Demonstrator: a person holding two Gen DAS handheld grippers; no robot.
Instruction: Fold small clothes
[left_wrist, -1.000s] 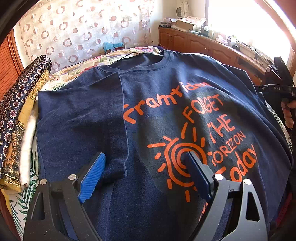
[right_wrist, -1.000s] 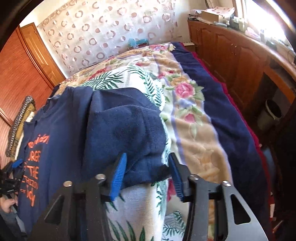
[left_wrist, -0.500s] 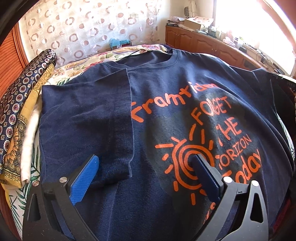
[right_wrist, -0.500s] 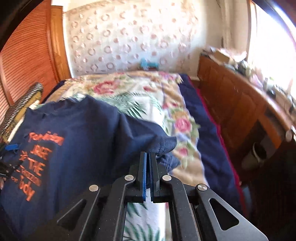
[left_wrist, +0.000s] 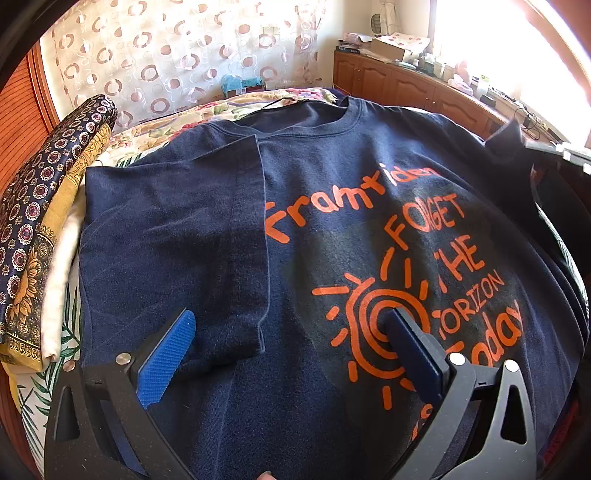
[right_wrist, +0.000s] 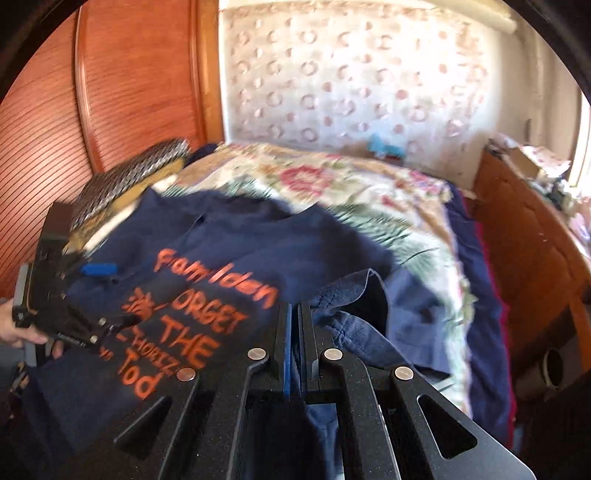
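Right claw (right_wrist: 294, 343) pinched the navy T-shirt's (left_wrist: 332, 206) right sleeve, shirt body lying left of it; left claw (left_wrist: 291, 354) gaped empty over the hem.

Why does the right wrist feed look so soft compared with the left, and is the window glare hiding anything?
Right wrist view: motion blur smears the bedspread and the shirt print, though the right gripper, shut on a sleeve, is sharp. Left wrist view: crisp, with the left gripper open; the window blows out the top right, washing out the counter clutter.
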